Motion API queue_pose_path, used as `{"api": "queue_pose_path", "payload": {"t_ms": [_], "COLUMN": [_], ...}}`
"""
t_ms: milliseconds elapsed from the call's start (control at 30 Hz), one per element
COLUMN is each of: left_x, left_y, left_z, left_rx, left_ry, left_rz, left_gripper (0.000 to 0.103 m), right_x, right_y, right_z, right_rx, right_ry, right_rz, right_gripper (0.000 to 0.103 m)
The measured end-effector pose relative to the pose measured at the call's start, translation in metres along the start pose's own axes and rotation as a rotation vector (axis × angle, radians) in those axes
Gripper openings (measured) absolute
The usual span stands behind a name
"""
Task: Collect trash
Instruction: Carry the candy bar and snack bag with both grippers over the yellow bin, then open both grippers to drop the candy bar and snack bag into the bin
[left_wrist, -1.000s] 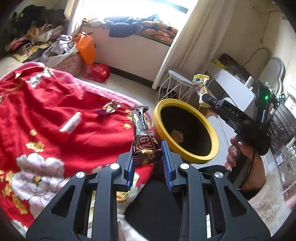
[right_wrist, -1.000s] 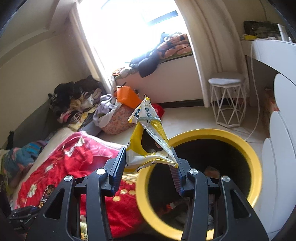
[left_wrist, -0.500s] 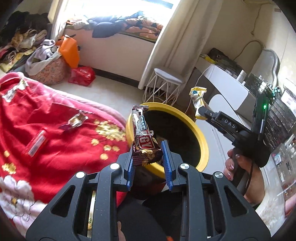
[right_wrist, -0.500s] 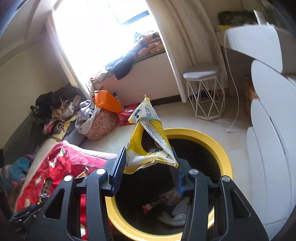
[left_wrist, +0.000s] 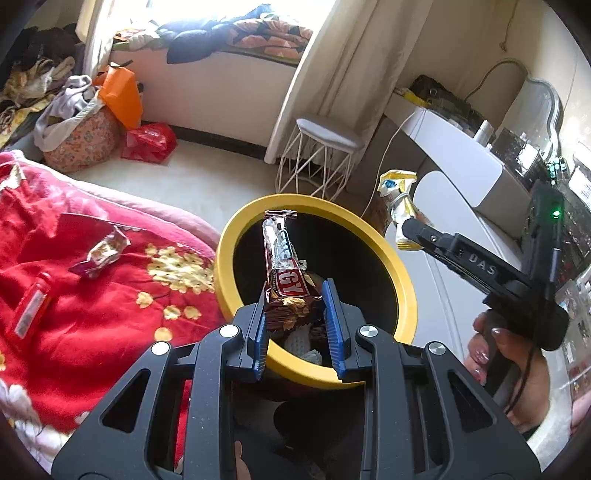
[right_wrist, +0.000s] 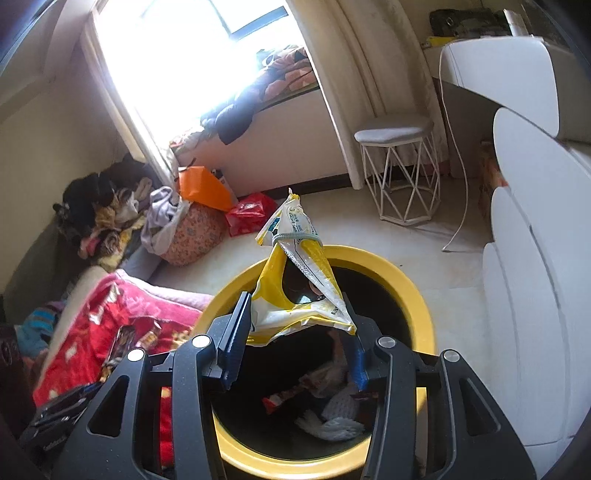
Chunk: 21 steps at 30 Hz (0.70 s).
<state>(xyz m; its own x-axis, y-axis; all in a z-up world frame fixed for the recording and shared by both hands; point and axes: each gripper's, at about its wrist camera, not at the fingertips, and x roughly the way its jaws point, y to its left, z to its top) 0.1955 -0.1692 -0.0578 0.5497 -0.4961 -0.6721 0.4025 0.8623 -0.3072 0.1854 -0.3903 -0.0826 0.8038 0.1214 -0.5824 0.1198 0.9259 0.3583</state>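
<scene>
My left gripper (left_wrist: 295, 325) is shut on a brown candy bar wrapper (left_wrist: 286, 273) and holds it over the near rim of a yellow-rimmed black trash bin (left_wrist: 402, 280). My right gripper (right_wrist: 295, 332) is shut on a yellow and white snack bag (right_wrist: 295, 280) above the same bin (right_wrist: 417, 295), which holds several pieces of trash. The right gripper also shows in the left wrist view (left_wrist: 406, 225), right of the bin. A crumpled wrapper (left_wrist: 101, 251) and a red flat packet (left_wrist: 31, 314) lie on the red blanket (left_wrist: 92, 332).
A white wire stool (left_wrist: 317, 155) stands beyond the bin, with a white desk (left_wrist: 461, 158) to the right. A pile of clothes, an orange bag (left_wrist: 122, 92) and a red bag (left_wrist: 149, 142) lie on the floor by the window wall.
Both grippers have moved over the bin with their wrappers still held. The bin now sits closer and lower in both views, and its contents show.
</scene>
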Motion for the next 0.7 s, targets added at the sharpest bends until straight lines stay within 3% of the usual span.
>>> {"api": "queue_pose_path", "payload": {"t_ms": [167, 700], "left_x": [0.019, 0.062], "left_y": [-0.004, -0.013], "left_z": [0.005, 0.018], "left_rx": [0.014, 0.048], "left_ry": [0.027, 0.081], "left_rz": [0.004, -0.010], "left_gripper": [0.021, 0.021], "right_x": [0.005, 0.012], "right_y": [0.001, -0.013], "right_z": [-0.002, -0.003], "right_rx": [-0.062, -0.038], "right_ry": [0.038, 0.098], "right_rz": [-0.044, -0.021], "right_gripper": [0.044, 0.047]}}
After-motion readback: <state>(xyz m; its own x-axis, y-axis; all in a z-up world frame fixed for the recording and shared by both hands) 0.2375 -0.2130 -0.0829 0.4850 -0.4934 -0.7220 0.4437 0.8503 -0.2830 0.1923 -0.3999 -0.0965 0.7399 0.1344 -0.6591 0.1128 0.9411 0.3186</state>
